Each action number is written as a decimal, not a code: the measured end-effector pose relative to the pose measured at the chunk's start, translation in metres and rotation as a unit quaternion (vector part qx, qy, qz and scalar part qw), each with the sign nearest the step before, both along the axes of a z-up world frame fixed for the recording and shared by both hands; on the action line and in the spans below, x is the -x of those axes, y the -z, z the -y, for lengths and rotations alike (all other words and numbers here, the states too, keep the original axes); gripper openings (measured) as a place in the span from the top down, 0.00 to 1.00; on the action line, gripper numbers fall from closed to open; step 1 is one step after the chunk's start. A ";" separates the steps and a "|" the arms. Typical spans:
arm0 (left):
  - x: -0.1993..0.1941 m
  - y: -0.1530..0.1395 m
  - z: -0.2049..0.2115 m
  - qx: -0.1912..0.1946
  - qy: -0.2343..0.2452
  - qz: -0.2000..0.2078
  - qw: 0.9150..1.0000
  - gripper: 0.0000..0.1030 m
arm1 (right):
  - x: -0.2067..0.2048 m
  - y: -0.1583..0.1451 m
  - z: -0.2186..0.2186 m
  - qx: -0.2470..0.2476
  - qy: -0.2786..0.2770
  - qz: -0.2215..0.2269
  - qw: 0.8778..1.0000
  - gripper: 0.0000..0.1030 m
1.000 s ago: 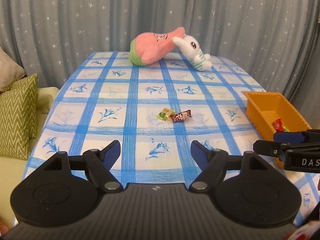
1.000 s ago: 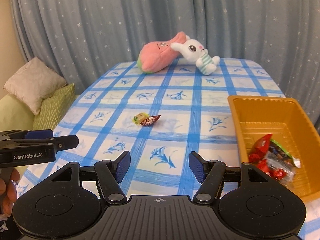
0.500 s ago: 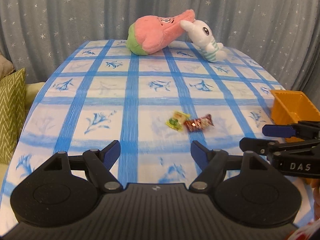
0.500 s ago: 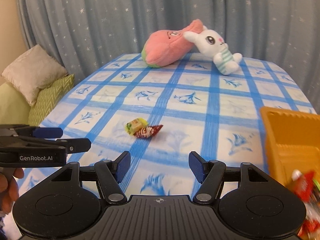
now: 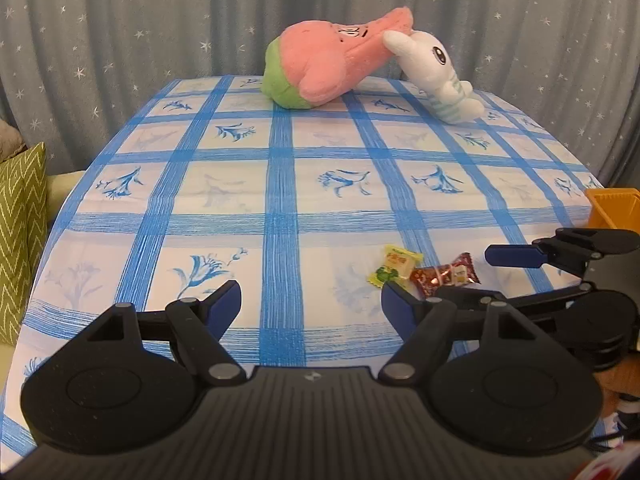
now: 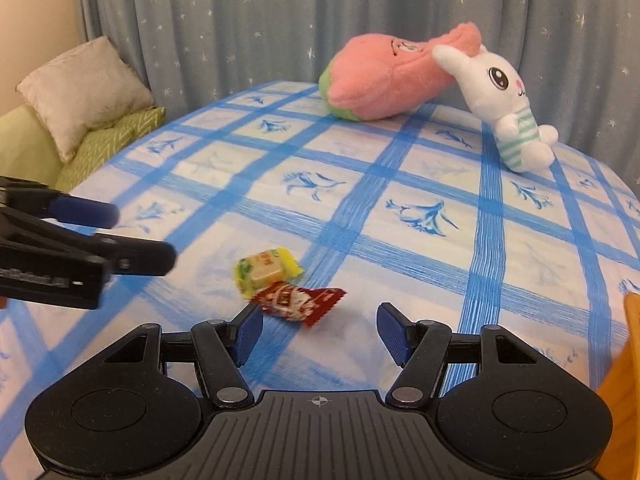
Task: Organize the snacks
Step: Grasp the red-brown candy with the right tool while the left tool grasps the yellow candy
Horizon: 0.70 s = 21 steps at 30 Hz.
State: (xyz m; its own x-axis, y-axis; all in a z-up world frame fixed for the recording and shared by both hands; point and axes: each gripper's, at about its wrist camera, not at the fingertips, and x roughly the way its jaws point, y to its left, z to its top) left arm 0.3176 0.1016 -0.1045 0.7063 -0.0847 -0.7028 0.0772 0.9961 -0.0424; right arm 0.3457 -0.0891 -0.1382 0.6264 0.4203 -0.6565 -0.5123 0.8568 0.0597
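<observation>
Two small snacks lie side by side on the blue checked tablecloth: a yellow-green wrapped snack (image 5: 394,268) (image 6: 266,270) and a red wrapped snack (image 5: 446,276) (image 6: 298,300). My right gripper (image 6: 320,332) is open just short of the red snack, which lies near its left finger. In the left wrist view the right gripper (image 5: 500,276) reaches in from the right, just past the red snack. My left gripper (image 5: 310,306) is open and empty, with the snacks ahead and to its right. In the right wrist view the left gripper (image 6: 132,236) shows at the left edge.
An orange bin (image 5: 614,208) (image 6: 624,392) stands at the table's right side. A pink plush (image 5: 328,64) and a white rabbit plush (image 5: 436,76) lie at the far end. Cushions (image 6: 84,92) rest on a sofa to the left. A starred curtain hangs behind.
Both grippers have moved forward and down toward the two snacks. The right gripper has swung left, away from the orange bin, and now sits right by the red snack.
</observation>
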 end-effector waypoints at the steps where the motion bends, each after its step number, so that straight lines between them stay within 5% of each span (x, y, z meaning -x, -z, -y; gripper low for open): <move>1: -0.001 0.001 -0.002 0.003 -0.002 -0.001 1.000 0.27 | -0.004 0.002 0.000 0.001 -0.002 0.001 1.000 0.38; 6: -0.002 0.002 -0.005 0.012 -0.004 -0.003 1.000 0.27 | -0.012 0.010 -0.006 0.008 -0.029 0.017 0.999 0.41; 12: -0.003 0.005 -0.005 0.017 -0.004 -0.008 1.000 0.27 | -0.009 0.008 -0.014 0.009 -0.041 0.020 0.999 0.76; 21: -0.013 0.012 0.011 0.026 0.030 -0.002 0.999 0.28 | -0.004 -0.012 -0.002 0.003 0.017 0.028 0.999 0.79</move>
